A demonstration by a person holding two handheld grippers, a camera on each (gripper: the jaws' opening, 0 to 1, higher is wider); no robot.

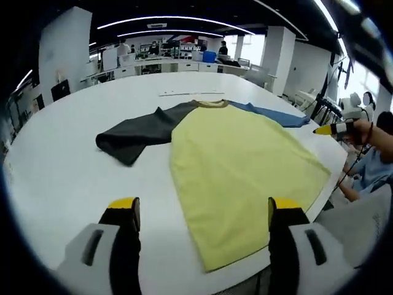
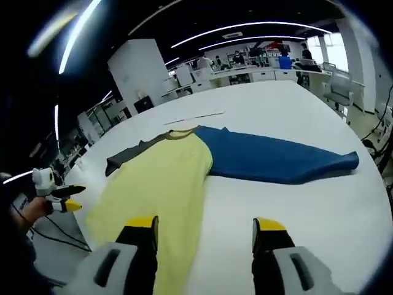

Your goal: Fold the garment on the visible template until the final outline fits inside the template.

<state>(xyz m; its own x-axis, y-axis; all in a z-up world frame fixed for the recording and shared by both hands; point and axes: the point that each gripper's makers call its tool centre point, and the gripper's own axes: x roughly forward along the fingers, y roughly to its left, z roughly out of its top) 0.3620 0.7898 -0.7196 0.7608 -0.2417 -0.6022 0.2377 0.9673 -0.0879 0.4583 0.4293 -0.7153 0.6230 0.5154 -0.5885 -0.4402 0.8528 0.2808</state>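
Bright ceiling strips and rows of workstations fill the open office behind a large white desk (image 1: 55, 166), on which a long-sleeved shirt (image 1: 239, 166) lies spread flat. Its body is yellow, one sleeve (image 1: 138, 132) is dark grey and the other sleeve (image 2: 276, 157) is blue, both stretched out to the sides.

In the left gripper view, the left gripper (image 1: 202, 215) hangs above the near desk edge with its jaws wide apart and nothing between them; the shirt's hem lies ahead of and between the jaws, the grey sleeve ahead and off to the left. The right gripper (image 1: 334, 129) shows at the far right of that view, held in a person's hand, well clear of the cloth. In the right gripper view, the right gripper (image 2: 206, 236) also stands spread and empty, with the yellow body running under its left jaw and the blue sleeve ahead, reaching away to the right.

No template outline can be made out on the desk, so I cannot tell how the shirt sits against it. Folding looks not yet begun. The risk, as I judge it, lies in that missing reference: a fold made by guess may leave the outline too wide. A pinch taking only the top layer could drag the body askew, and the hem, already near the desk edge, might slip off.
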